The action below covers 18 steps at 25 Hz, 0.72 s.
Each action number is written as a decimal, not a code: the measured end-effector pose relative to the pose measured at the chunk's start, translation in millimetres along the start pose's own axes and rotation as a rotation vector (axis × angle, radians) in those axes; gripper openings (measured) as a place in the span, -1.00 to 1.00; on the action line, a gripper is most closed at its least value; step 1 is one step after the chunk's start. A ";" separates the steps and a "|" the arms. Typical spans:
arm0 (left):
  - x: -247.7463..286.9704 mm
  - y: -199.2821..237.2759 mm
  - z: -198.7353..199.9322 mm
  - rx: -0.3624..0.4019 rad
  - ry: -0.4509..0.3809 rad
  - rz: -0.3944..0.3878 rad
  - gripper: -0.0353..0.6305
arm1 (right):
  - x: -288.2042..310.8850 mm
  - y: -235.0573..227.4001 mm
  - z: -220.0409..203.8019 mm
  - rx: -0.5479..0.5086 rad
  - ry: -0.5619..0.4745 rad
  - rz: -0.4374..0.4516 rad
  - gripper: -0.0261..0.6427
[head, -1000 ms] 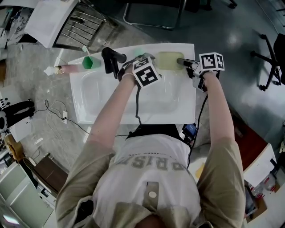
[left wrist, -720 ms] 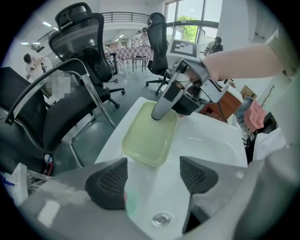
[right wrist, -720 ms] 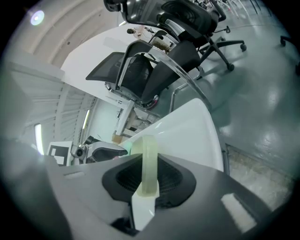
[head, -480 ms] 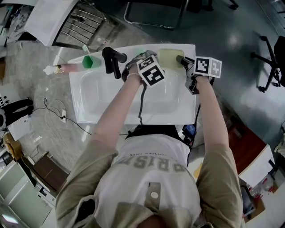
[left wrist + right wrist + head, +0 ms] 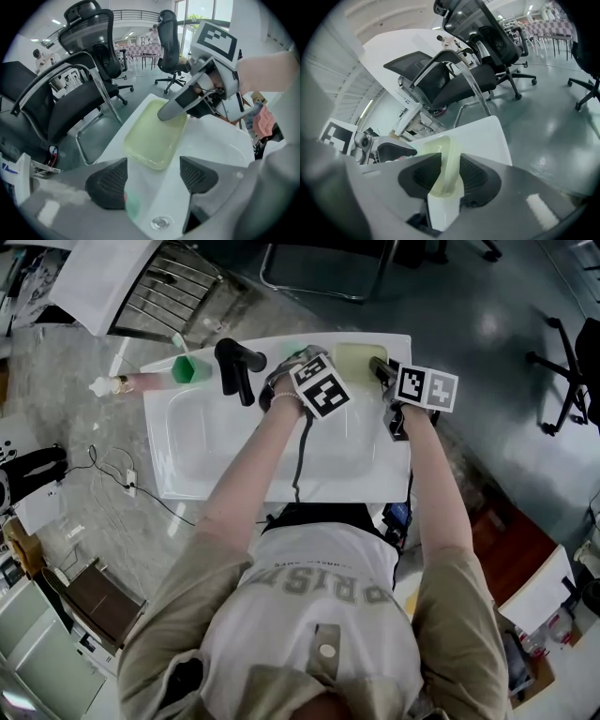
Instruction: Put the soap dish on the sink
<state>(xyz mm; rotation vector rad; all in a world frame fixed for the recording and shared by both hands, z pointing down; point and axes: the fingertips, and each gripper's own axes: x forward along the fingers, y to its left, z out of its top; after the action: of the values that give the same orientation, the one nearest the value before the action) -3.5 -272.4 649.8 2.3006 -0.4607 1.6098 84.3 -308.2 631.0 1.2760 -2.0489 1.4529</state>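
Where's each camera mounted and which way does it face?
Head view: on the person's head, facing steeply down at the sink; torso, forearms, left claw, right claw show.
Left gripper view: on the left claw, facing across the sink at the soap dish; own open jaws show.
Right gripper view: on the right claw, facing along the dish's rim; its jaws, just opening, straddle it.
Shared: both gripper views show the dish and the other claw.

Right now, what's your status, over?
Left gripper open, empty. Right gripper: jaws just been opening, soap dish rim between them. It sits on sink back ledge. Faucet stands clear.
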 end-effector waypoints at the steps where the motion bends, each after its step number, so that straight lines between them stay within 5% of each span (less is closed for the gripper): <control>1: 1.0 0.6 0.4 -0.002 -0.003 -0.001 0.21 | 0.5 -0.3 0.2 -0.002 -0.002 -0.007 -0.54; 18: 8.4 5.4 5.5 0.039 0.002 0.018 0.18 | 1.7 -5.5 2.2 -0.085 -0.022 -0.082 -0.54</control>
<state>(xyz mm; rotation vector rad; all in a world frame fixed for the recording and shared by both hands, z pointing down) 1.6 -280.3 656.2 2.3297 -0.4541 1.6432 88.3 -311.4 634.4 1.3309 -2.0235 1.3078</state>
